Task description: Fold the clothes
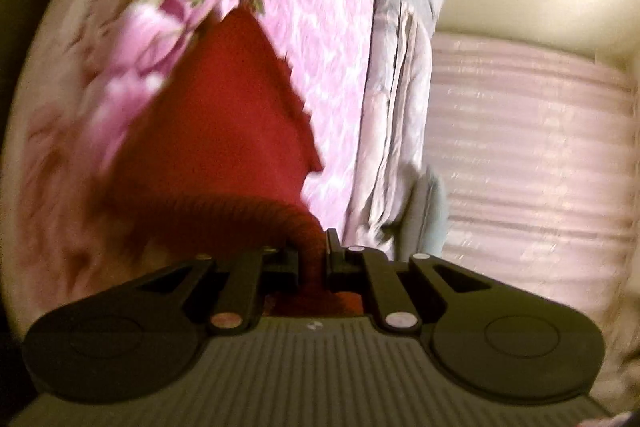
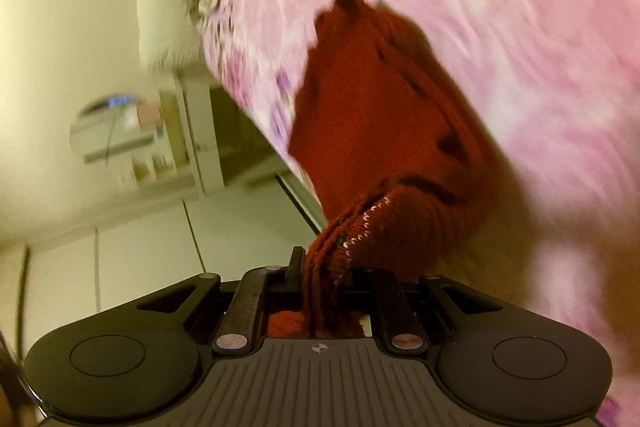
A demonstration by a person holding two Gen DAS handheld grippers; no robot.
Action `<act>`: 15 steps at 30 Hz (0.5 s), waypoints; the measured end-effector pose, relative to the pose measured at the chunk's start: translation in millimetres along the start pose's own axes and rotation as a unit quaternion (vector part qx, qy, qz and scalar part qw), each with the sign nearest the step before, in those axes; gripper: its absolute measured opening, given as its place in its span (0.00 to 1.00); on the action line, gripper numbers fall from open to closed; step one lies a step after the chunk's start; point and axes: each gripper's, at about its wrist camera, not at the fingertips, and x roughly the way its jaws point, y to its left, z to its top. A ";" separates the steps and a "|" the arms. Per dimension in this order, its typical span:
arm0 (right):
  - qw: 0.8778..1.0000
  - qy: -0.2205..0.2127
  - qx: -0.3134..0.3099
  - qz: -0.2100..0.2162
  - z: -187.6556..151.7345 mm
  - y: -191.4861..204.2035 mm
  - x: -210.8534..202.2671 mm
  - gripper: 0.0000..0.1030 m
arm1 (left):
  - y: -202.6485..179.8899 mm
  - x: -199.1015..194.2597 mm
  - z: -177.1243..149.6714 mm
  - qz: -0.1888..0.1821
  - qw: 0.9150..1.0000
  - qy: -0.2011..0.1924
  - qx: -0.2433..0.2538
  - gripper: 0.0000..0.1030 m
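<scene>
- Motion blur smears the pink floral bedspread (image 1: 320,27) in both views.
- The red knit garment's (image 2: 380,147) gripped edge disappears between each gripper's jaws.
- Blurred shelf clutter (image 2: 116,135) is unreadable.

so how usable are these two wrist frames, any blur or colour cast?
Left wrist view: heavy motion smear on the floral bedspread, worst at left; red knit garment soft, gripper body sharper. Right wrist view: bedspread streaked, room at left blurred, but the garment's ribbed edge near the jaws is readable. Both: warm yellow cast, strong fisheye curve, dark corners.
</scene>
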 end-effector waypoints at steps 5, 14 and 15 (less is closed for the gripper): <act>0.996 -0.039 0.078 -0.021 62.3 6.1 49.4 0.12 | 14.2 43.4 63.8 0.010 0.998 -0.023 -0.057 0.12; 0.968 -0.146 0.200 0.051 91.4 -24.9 71.7 0.73 | 27.9 60.7 108.7 0.007 0.993 -0.048 -0.104 0.23; 0.968 -0.155 0.187 0.068 91.7 -22.6 68.7 0.79 | 27.2 55.7 108.4 0.001 0.994 -0.052 -0.099 0.25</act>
